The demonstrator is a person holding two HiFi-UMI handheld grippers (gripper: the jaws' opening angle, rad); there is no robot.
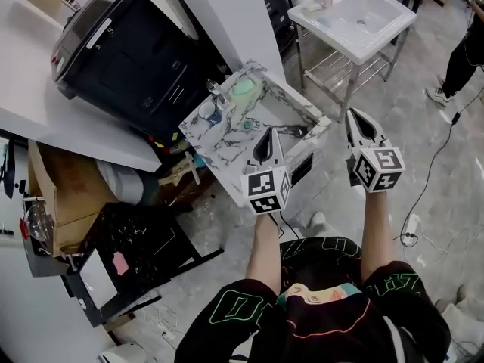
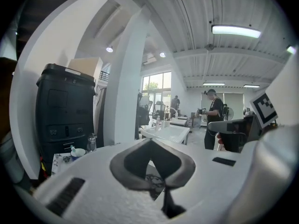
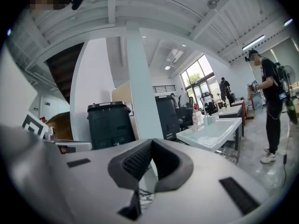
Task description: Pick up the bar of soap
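Note:
In the head view a pale green bar of soap (image 1: pixel 243 90) lies on the far rim of a marble-patterned washbasin (image 1: pixel 227 153). My left gripper (image 1: pixel 265 145) hovers over the basin's near right part, short of the soap, with its jaws shut and empty. My right gripper (image 1: pixel 358 124) is held in the air to the right of the basin, also shut on nothing. The left gripper view has the closed left gripper (image 2: pixel 153 164) in front of the basin's counter (image 2: pixel 60 161); the soap is hidden there. In the right gripper view the closed right gripper (image 3: pixel 150 164) fills the foreground.
A faucet (image 1: pixel 216 92) and a cup (image 1: pixel 209 113) stand on the basin's left rim. A big black bin (image 1: pixel 128 51) sits on the white counter to the left, with a white pillar (image 1: pixel 227 21) behind. A second white sink (image 1: pixel 355 21) and a person (image 1: pixel 461 59) are at the far right.

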